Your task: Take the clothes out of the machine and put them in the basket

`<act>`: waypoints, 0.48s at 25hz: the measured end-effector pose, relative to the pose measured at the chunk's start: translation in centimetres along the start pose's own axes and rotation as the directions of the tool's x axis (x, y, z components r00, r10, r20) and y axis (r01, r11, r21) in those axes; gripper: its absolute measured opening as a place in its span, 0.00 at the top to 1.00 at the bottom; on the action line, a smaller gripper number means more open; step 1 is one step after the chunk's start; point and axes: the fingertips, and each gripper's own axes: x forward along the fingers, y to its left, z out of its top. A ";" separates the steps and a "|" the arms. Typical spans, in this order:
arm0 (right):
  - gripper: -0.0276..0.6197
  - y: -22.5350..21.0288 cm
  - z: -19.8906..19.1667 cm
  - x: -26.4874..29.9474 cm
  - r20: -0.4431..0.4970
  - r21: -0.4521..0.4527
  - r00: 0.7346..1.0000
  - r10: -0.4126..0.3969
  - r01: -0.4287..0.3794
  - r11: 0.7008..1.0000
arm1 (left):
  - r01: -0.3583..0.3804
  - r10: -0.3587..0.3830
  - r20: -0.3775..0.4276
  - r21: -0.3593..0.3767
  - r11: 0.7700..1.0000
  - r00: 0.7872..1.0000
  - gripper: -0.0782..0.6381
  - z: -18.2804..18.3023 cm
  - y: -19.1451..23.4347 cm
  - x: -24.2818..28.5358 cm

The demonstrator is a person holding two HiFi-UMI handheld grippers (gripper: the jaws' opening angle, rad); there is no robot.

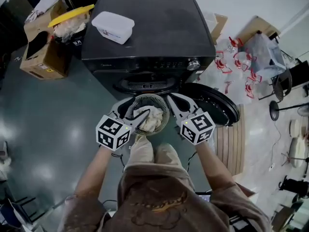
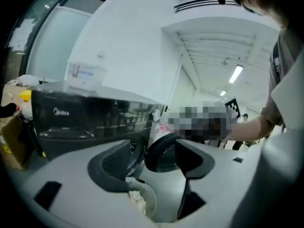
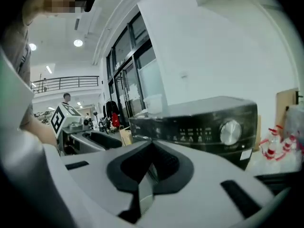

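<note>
The person stood facing the black washing machine (image 1: pixel 145 28), whose round door (image 1: pixel 219 108) hung open to its right. Both grippers were held up in front of it, above a grey slatted basket (image 1: pixel 164 111) that sat between the machine and the person's knees. The pale clothes (image 1: pixel 150 120) lay bunched inside that basket, touching its wall; whether anything was left in the dark drum could not be told. The left gripper (image 1: pixel 131 114) hung over the basket's left rim with its jaws well apart and nothing between them. Its own view looked through the gap at the open door, with the basket and a bit of pale cloth low down. The right gripper (image 1: pixel 177 103) hung over the basket's right rim, near the door. Its own view showed the jaws brought together, dark pads meeting with nothing caught in them, and the machine's silver knob (image 3: pixel 231 131) beyond. A white lidded box (image 1: pixel 113 25) sat on the machine's top, and cardboard boxes (image 1: pixel 42 57) stood to its left
</note>
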 end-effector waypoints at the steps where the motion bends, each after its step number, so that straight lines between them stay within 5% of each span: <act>1: 0.96 0.7 2.1 -0.7 0.000 -0.006 1.000 0.005 -0.005 1.000 | 0.008 -0.008 0.008 0.003 1.000 1.000 0.47 2.1 -0.8 -1.0; 6: 0.96 3.6 10.6 -3.7 -0.007 -0.037 1.000 0.030 -0.030 0.999 | 0.038 -0.038 0.059 -0.002 0.999 0.998 0.48 11.5 -3.8 -5.2; 12: 0.96 4.8 15.4 -5.5 0.011 -0.042 1.000 -0.004 0.005 0.999 | 0.006 -0.011 0.106 0.044 0.999 0.994 0.48 16.9 -3.8 -7.9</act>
